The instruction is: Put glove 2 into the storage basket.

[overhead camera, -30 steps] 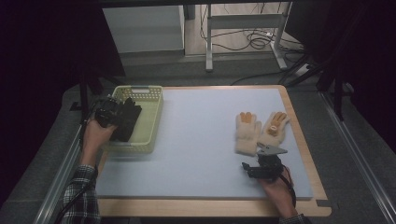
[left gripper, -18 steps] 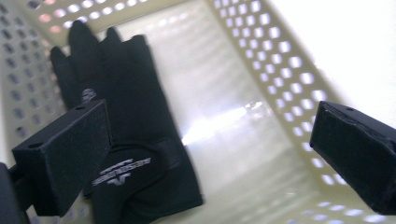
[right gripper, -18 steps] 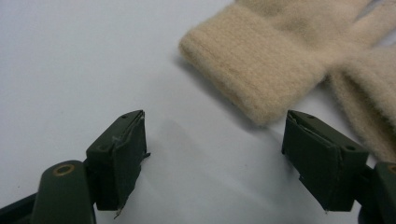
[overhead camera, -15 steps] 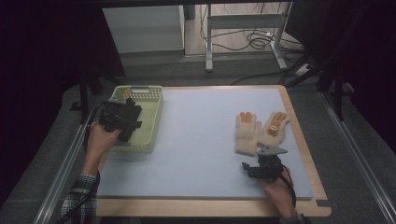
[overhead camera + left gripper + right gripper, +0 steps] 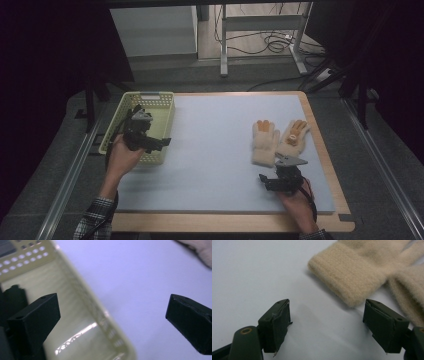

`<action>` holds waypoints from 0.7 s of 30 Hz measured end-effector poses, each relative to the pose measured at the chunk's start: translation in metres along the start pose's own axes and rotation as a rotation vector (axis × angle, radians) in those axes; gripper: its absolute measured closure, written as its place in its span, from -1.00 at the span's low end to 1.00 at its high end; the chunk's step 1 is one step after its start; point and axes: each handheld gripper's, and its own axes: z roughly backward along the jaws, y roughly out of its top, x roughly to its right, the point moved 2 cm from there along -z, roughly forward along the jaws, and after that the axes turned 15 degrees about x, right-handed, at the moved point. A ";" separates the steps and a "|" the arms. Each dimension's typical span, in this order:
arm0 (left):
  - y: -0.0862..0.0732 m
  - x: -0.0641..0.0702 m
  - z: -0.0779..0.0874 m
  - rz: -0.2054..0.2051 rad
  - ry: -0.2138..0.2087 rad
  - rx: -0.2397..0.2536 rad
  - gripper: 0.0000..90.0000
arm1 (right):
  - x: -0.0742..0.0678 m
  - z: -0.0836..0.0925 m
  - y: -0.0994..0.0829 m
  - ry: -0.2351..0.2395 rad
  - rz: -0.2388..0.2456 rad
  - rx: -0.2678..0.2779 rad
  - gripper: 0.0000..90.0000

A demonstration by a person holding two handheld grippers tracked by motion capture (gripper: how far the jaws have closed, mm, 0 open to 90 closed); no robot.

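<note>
Right, nothing's packed yet: both fuzzy cream gloves lie flat on the pale mat, well apart from your yellow perforated basket. Your right gripper sits released just short of a ribbed cuff. Your left gripper hangs wide apart over the basket's edge.

Cream gloves, pale-yellow basket

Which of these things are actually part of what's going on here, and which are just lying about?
Part of the job:
pair of cream woolly gloves with orange fingertips
pale yellow plastic basket
left tongs, open
right tongs, open

Just lying about:
tangle of black cables on the floor
</note>
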 end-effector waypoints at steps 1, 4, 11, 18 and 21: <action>0.001 0.006 -0.001 -0.007 -0.009 0.006 -1.00 | 0.000 0.000 0.000 0.000 0.000 0.000 -0.52; 0.002 0.021 -0.004 -0.026 -0.043 0.022 -1.00 | 0.000 0.000 0.000 0.000 -0.002 -0.001 -0.52; -0.002 0.053 -0.018 -0.083 -0.096 0.030 -1.00 | 0.000 0.000 0.000 0.000 0.000 0.001 -0.52; -0.020 0.084 -0.032 -0.125 -0.123 0.021 -1.00 | 0.000 0.000 0.000 0.000 -0.001 0.000 -0.52; -0.034 0.096 -0.037 -0.144 -0.133 0.011 -1.00 | 0.000 0.000 0.000 0.001 -0.001 0.000 -0.52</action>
